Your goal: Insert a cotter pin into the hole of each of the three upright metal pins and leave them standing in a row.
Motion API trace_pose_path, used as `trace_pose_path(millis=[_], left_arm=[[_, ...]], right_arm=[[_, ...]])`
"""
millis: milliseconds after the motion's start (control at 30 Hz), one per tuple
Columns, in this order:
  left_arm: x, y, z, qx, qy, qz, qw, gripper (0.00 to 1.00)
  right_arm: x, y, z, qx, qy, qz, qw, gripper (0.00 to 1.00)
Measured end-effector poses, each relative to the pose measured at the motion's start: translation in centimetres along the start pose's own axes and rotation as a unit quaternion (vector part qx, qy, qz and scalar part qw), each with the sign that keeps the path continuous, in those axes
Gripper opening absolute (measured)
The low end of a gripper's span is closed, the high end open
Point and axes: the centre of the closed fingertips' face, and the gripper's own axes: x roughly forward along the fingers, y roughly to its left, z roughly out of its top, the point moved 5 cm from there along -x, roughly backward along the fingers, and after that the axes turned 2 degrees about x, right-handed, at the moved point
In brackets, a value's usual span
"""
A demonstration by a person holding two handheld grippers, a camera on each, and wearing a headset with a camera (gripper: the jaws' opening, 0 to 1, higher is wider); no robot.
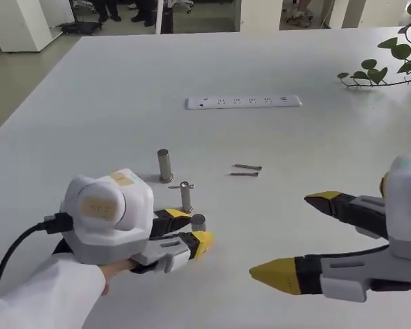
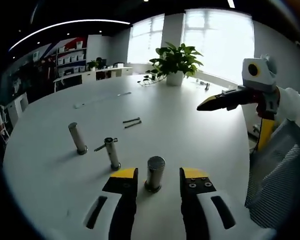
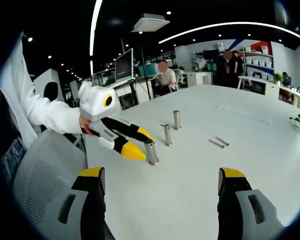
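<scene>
Nearest metal pin (image 1: pixel 198 220) — base behind jaws of left gripper (image 1: pixel 196 229)

White sleeve (image 1: pixel 38 296), black cable (image 1: pixel 14 244), white-housed left hand-held gripper (image 1: pixel 195 227), black jaws tipped yellow

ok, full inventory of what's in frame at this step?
metal pins: 3, silver, upright in a row, near left
cotter pins: 3, grey, two loose right of the row, one through the middle metal pin
power strip: 1, white, far middle
plant: 1, green, far right edge
table: 1, white
sleeve: 1, white, behind left gripper
left gripper: 1, white, yellow-tipped fingers open around nearest metal pin
right gripper: 1, same colours, open, right of the pins
</scene>
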Motion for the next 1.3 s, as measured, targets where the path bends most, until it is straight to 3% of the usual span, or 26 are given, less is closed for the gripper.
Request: trace_pose_path(millis=[167, 233, 333, 400, 467, 600, 800, 1100, 1300], left_arm=[[-1.7, 0.4, -0.2, -0.008, -0.010, -0.018, 0.9998, 0.47], [-2.5, 0.1, -0.9, -0.024, 0.010, -0.042, 0.9988, 0.49], [-3.6, 0.3, -1.5, -0.023, 0.011, -0.042, 0.9988, 0.53], [-4.1, 0.3, -1.8, -0.026, 0.013, -0.047, 0.9985, 0.62], [-4.6, 0.1, -2.1, -0.026, 0.009, -0.058, 0.9979, 0.73], [-5.2, -0.7, -2.6, -0.033, 0.009, -0.066, 0.9972, 0.79], [-6.0, -1.7, -2.5, -0.029, 0.009, -0.090, 0.9955, 0.99], [-6.5, -1.9, -2.3, -0.026, 0.003, -0.101, 0.9945, 0.99], [-7.0, -1.5, -2.4, -0.035, 0.000, -0.097, 0.9946, 0.99]], right_arm=[[0.1, 0.1, -0.2, 0.001, 0.004, 0.002, 1.0000, 0.92], [0.2, 0.1, -0.4, 0.000, 0.010, 0.003, 0.9999, 0.92], [0.3, 0.2, -0.5, 0.000, 0.014, 0.005, 0.9999, 0.91], [0.3, 0.2, -0.6, 0.001, 0.019, 0.006, 0.9998, 0.91], [0.4, 0.3, -0.7, 0.000, 0.022, 0.008, 0.9997, 0.91], [0.4, 0.1, -0.7, 0.002, 0.028, 0.009, 0.9996, 0.91], [0.1, -0.5, -0.7, 0.001, 0.036, 0.005, 0.9994, 0.91], [-0.7, -2.5, 0.3, -0.017, 0.051, 0.003, 0.9985, 0.91], [-0.6, -3.8, 2.1, -0.060, 0.071, 0.001, 0.9957, 0.90]])
